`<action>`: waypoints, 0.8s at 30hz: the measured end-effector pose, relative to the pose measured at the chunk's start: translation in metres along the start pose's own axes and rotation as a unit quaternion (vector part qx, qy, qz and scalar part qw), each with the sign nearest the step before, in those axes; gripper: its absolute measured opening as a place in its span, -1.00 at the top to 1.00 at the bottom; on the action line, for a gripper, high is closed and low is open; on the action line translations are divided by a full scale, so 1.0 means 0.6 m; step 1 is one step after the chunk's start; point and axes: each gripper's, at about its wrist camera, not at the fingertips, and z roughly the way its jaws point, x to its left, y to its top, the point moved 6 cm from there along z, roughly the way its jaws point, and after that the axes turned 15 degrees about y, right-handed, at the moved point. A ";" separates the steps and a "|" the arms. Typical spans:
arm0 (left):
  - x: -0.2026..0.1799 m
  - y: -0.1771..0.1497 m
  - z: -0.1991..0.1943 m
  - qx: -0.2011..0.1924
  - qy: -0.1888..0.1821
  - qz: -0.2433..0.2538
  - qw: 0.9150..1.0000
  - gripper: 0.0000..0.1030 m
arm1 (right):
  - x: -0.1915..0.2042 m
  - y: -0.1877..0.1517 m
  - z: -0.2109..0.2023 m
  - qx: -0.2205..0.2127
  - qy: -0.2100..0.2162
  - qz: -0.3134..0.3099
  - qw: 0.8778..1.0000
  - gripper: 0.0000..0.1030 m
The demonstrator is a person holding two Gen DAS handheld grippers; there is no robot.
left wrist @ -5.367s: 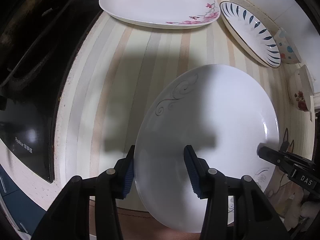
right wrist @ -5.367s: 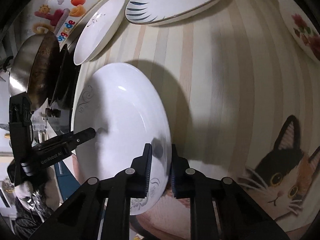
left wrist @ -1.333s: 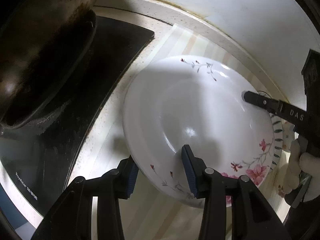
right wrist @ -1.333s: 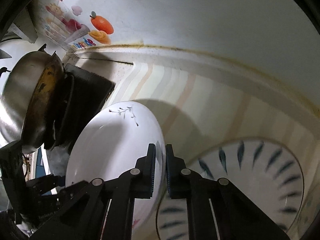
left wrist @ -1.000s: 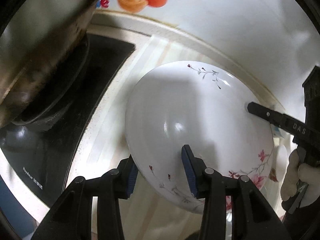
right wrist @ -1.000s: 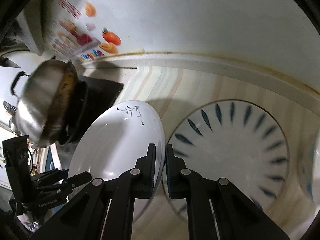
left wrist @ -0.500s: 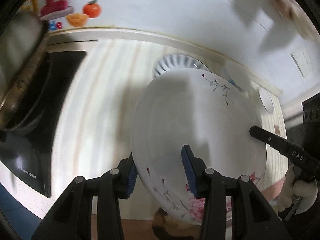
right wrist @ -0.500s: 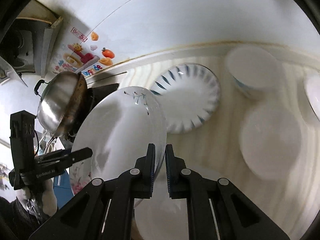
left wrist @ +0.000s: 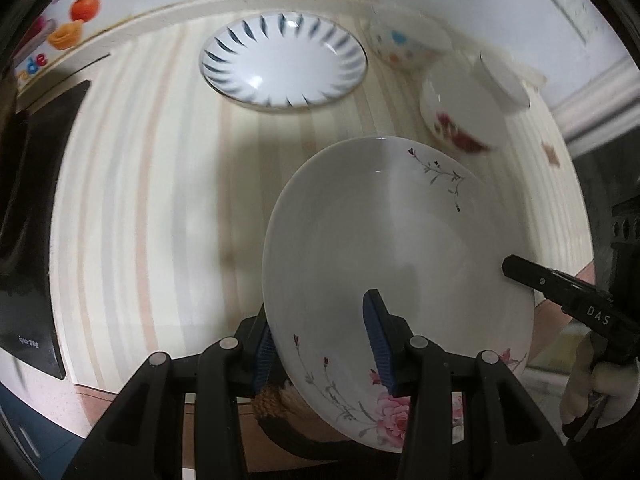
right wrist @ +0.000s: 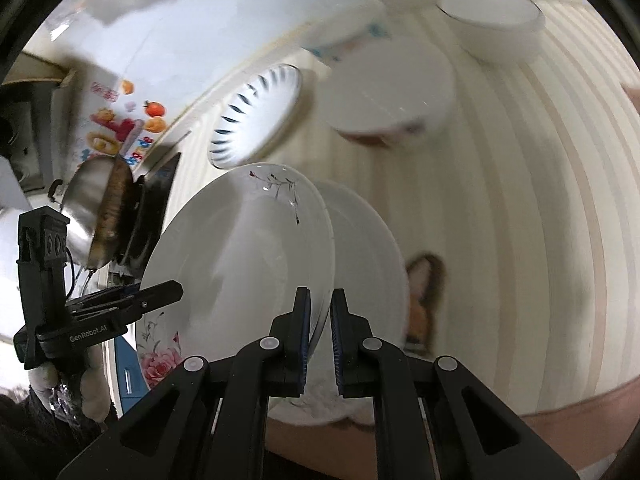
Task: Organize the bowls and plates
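The flowered plate (left wrist: 400,248) is held off the counter by 2 grippers at once. The left gripper (left wrist: 324,344) is pointed steeply down, and its blue pads are clamped across the plate's near rim, 1 pad under the rim and 1 inside the well. The right gripper (right wrist: 320,332) is tilted down less steeply, and its jaws are pressed together on the plate's right edge; in the left wrist view its black finger is seen at that edge. A light glove (left wrist: 596,384) is seen on the hand behind it.

The plate is white, deep and glossy, with a grey sprig at the far rim and pink blossoms at the near rim. It is tilted, over a plain white plate (right wrist: 372,256) that lies on the striped counter (left wrist: 140,200). Farther off, a blue-patterned plate (left wrist: 284,60) rests near the wall, and 3 bowls (left wrist: 456,116) are seen to its right, blurred.
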 end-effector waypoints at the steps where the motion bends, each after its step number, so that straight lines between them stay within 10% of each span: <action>1: -0.004 -0.003 0.005 0.003 0.003 0.004 1.000 0.24 | -0.008 -0.006 0.002 0.001 -0.002 0.004 1.000 0.78; 24: -0.013 -0.018 0.047 0.021 0.065 0.036 0.997 0.24 | -0.040 -0.019 0.022 0.012 -0.015 0.021 1.000 0.79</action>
